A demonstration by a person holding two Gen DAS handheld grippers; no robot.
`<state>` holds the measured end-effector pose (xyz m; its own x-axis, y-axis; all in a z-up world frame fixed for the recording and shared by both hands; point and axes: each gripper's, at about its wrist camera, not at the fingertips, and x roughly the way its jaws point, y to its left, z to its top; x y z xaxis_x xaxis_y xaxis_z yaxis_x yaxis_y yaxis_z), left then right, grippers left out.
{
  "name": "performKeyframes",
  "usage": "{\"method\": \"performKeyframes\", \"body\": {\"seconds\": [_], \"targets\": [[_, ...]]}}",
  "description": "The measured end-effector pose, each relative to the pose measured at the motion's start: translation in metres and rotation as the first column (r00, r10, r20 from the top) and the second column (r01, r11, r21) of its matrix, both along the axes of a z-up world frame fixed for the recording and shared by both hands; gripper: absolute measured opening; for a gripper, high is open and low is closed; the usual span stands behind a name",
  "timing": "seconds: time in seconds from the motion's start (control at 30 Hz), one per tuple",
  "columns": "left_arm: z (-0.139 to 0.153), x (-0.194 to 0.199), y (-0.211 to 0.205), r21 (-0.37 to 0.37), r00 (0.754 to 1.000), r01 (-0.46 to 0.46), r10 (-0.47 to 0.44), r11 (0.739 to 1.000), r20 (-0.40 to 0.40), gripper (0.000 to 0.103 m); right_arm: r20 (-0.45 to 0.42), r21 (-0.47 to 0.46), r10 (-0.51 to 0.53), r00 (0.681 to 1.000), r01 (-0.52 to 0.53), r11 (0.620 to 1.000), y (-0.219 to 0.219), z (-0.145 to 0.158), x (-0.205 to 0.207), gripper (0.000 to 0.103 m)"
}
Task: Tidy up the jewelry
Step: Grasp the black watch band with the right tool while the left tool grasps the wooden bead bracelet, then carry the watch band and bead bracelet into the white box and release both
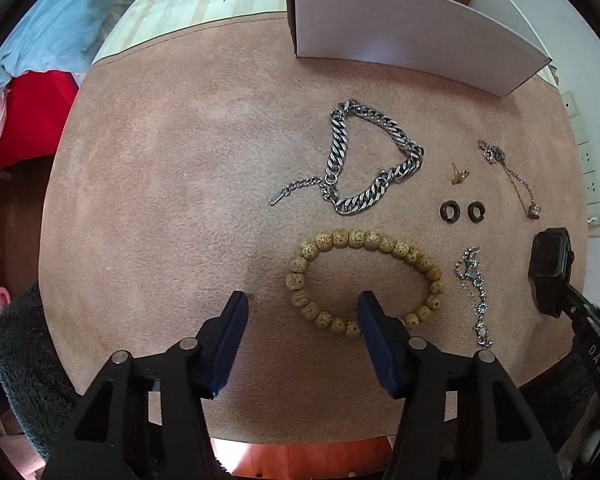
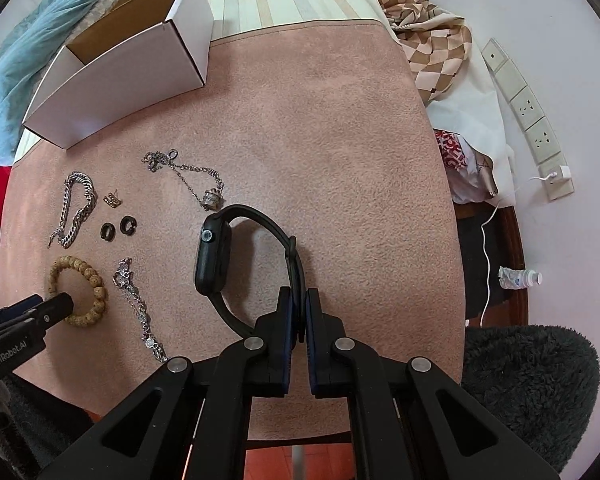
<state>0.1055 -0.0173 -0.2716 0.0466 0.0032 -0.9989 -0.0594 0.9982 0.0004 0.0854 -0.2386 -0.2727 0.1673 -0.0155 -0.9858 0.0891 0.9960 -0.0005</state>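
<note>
My right gripper (image 2: 299,308) is shut on the strap of a black watch (image 2: 214,258), held above the pink mat; the watch also shows in the left wrist view (image 1: 550,270). My left gripper (image 1: 302,312) is open and empty, its right finger over the near edge of a wooden bead bracelet (image 1: 364,280). A heavy silver chain bracelet (image 1: 364,160), two dark ring earrings (image 1: 462,212), a gold ear stud (image 1: 458,176), a thin chain with a charm (image 1: 512,176) and a gem bracelet (image 1: 474,296) lie on the mat. An open white box (image 2: 116,64) stands at the back.
The pink mat (image 2: 340,140) covers a round table. A checked cloth (image 2: 432,44) and bags lie at the right edge. A wall socket strip (image 2: 532,120) with a charger cable is on the right. Grey fuzzy fabric (image 2: 528,384) sits at the near edge.
</note>
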Motion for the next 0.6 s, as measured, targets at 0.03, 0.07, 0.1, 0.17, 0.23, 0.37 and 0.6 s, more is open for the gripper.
{"method": "performKeyframes", "body": {"seconds": [0.03,0.07,0.1,0.17,0.23,0.37,0.6], "targets": [[-0.001,0.000,-0.002,0.001,1.000,0.004,-0.004,1.000,0.004,0.047,-0.001,-0.001,0.000,1.000,0.000,1.000,0.001,0.000,0.001,0.006],[0.000,-0.002,-0.003,-0.003,1.000,0.004,-0.004,1.000,0.010,0.044,-0.003,-0.002,-0.001,1.000,0.001,1.000,0.001,0.000,0.002,0.006],[0.000,-0.001,-0.004,-0.007,1.000,0.004,-0.004,1.000,0.013,0.042,-0.005,-0.002,-0.001,1.000,0.001,1.000,0.001,0.000,0.002,0.006],[0.001,-0.004,-0.008,-0.007,1.000,0.006,-0.006,1.000,0.019,0.037,-0.010,-0.006,0.002,1.000,-0.002,1.000,0.001,-0.001,0.003,0.006],[-0.001,-0.005,-0.009,-0.008,1.000,0.011,-0.010,1.000,0.027,0.030,-0.013,-0.011,0.003,1.000,-0.003,1.000,0.002,-0.001,0.004,0.006],[-0.004,-0.003,-0.012,-0.011,0.999,0.010,-0.009,1.000,0.041,0.018,-0.017,-0.021,0.004,1.000,-0.004,1.000,0.003,-0.002,0.004,0.006],[0.011,0.000,0.004,-0.042,0.998,0.001,0.002,0.999,0.055,0.007,-0.027,-0.023,-0.002,1.000,0.001,1.000,0.003,-0.003,0.006,0.006]]}}
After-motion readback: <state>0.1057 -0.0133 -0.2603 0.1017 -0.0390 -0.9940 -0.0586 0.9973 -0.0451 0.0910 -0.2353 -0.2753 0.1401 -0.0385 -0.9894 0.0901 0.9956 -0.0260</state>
